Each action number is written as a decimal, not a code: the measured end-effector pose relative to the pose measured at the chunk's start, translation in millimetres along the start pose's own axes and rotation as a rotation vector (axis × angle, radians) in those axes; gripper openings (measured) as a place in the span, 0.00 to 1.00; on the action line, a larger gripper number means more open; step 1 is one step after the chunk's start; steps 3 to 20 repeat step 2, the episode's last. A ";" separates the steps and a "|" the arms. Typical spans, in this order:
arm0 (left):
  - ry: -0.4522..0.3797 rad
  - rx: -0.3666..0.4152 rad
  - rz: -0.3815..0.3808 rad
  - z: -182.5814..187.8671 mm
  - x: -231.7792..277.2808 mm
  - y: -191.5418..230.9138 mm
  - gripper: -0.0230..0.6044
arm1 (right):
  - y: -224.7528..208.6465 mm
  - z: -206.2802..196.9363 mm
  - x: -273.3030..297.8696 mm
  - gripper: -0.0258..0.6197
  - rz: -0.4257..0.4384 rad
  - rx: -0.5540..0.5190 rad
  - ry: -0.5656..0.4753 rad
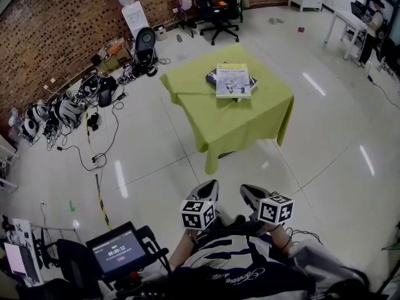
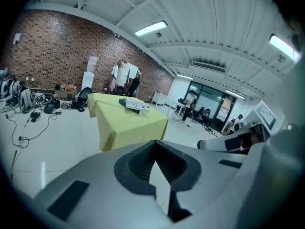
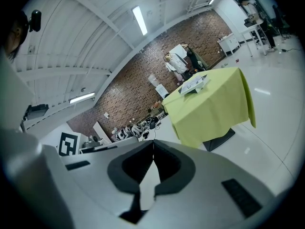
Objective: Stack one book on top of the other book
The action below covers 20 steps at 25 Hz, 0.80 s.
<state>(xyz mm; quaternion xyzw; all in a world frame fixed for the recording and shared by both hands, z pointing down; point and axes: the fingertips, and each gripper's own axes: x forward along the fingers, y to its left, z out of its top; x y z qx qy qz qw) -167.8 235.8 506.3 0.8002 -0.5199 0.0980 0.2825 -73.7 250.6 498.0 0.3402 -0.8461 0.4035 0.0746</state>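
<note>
Two books lie stacked on a surface (image 1: 187,83) draped with a yellow-green cloth (image 1: 244,133), well away from the person across the shiny floor (image 1: 325,161). The top book (image 1: 232,80) has a pale green and white cover and rests flat on the lower book (image 1: 213,77), a dark one whose corners stick out on either side beneath it. The stack sits near the middle of the surface.

Both claws are held low, close to the person's body and near each other, well apart from the books. The left claw (image 1: 211,185) has its tips pressed together with nothing between them. The right claw (image 1: 245,190) is likewise closed and empty.

From the left claw's own view the stack (image 2: 133,104) shows small on the cloth. An office chair (image 1: 219,8) stands beyond the surface, by the brick wall (image 1: 56,24). A small screen (image 1: 117,250) glows at the lower left.
</note>
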 end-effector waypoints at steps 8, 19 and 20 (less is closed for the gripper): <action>0.000 -0.001 0.006 -1.9 -2.0 -1.5 0.04 | -1.1 1.6 -0.7 0.02 0.004 -0.003 0.002; 0.000 -0.001 0.006 -1.9 -2.0 -1.5 0.04 | -1.1 1.6 -0.7 0.02 0.004 -0.003 0.002; 0.000 -0.001 0.006 -1.9 -2.0 -1.5 0.04 | -1.1 1.6 -0.7 0.02 0.004 -0.003 0.002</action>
